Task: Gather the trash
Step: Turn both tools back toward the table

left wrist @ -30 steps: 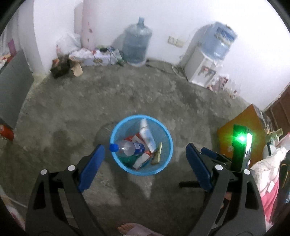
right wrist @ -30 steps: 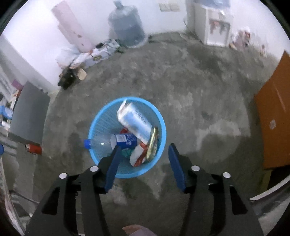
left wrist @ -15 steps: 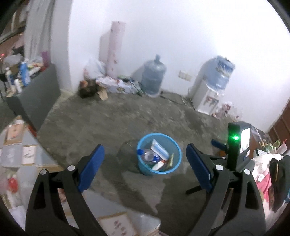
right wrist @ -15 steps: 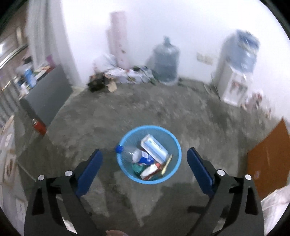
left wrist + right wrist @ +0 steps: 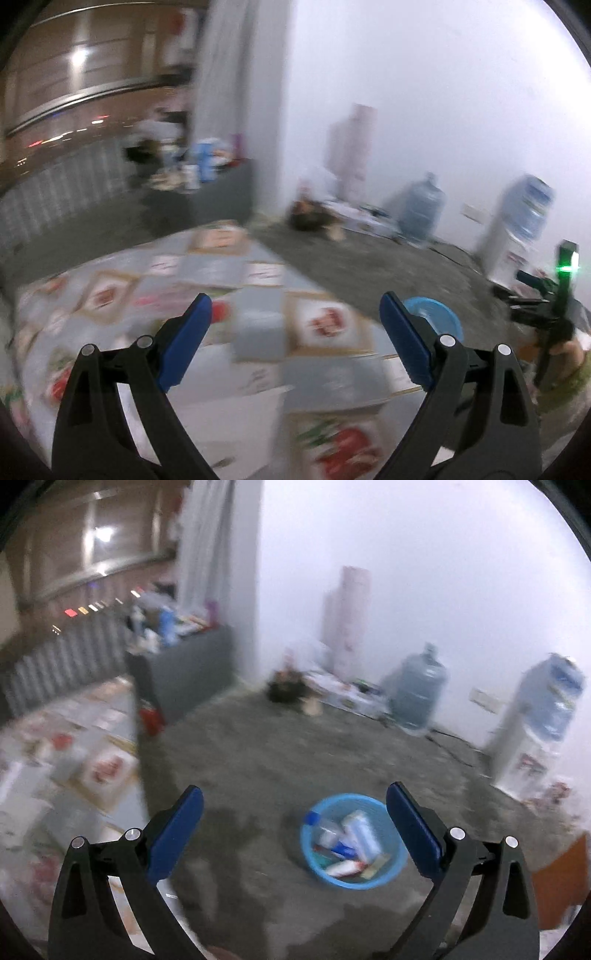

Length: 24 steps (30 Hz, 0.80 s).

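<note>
A round blue trash basket stands on the grey concrete floor. It holds a clear bottle with a blue cap, a white carton and wrappers. In the left wrist view only its rim shows past the right finger. My left gripper is open and empty above a table with a patterned cloth. My right gripper is open and empty, raised well above the floor, with the basket low between its fingers. Both views are blurred.
A grey cabinet with bottles on top stands at the left. Two water jugs and a white dispenser line the back wall. A pile of bags and clutter lies by the wall. An orange board is at right.
Both grippers have risen and tilted up and left, away from the basket. The right gripper's fingers opened wider. The patterned table has come under the left gripper.
</note>
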Motion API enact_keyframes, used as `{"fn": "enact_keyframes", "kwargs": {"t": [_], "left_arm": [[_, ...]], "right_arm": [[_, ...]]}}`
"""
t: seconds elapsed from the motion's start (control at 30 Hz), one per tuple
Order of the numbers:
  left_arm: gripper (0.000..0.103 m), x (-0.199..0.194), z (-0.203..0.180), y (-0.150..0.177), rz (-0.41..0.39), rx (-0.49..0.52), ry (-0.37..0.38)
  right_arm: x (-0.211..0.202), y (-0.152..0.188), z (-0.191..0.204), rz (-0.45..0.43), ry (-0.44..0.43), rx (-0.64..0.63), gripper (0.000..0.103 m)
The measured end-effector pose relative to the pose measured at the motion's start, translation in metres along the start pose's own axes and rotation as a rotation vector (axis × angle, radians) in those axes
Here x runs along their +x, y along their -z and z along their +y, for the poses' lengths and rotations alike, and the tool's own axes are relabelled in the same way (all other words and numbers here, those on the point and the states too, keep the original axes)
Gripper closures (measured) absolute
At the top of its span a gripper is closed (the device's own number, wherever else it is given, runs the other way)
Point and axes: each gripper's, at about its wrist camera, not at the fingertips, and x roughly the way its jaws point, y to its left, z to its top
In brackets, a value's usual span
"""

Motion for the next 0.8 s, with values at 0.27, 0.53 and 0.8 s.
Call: {"fn": "enact_keyframes", "kwargs": {"t": [0.27, 0.53, 0.8], "left_arm": [[0.015, -0.054, 0.087, 0.041, -0.016, -0.119, -0.196], [0.015, -0.066, 0.125, 0.067, -0.007, -0.169, -0.236], [0.015, -0.051, 0.138, 0.077, 0.018, -0.144, -0.209]], "right_arm": [[0.01, -0.019, 0.046, 0.027, -0.213, 0.019, 0.007], [0.017, -0.017, 0.097, 0.092, -0.399, 0.003, 0.007], [0.024, -0.023, 0.14, 0.143, -0.481, -0.053, 0.018]]}}
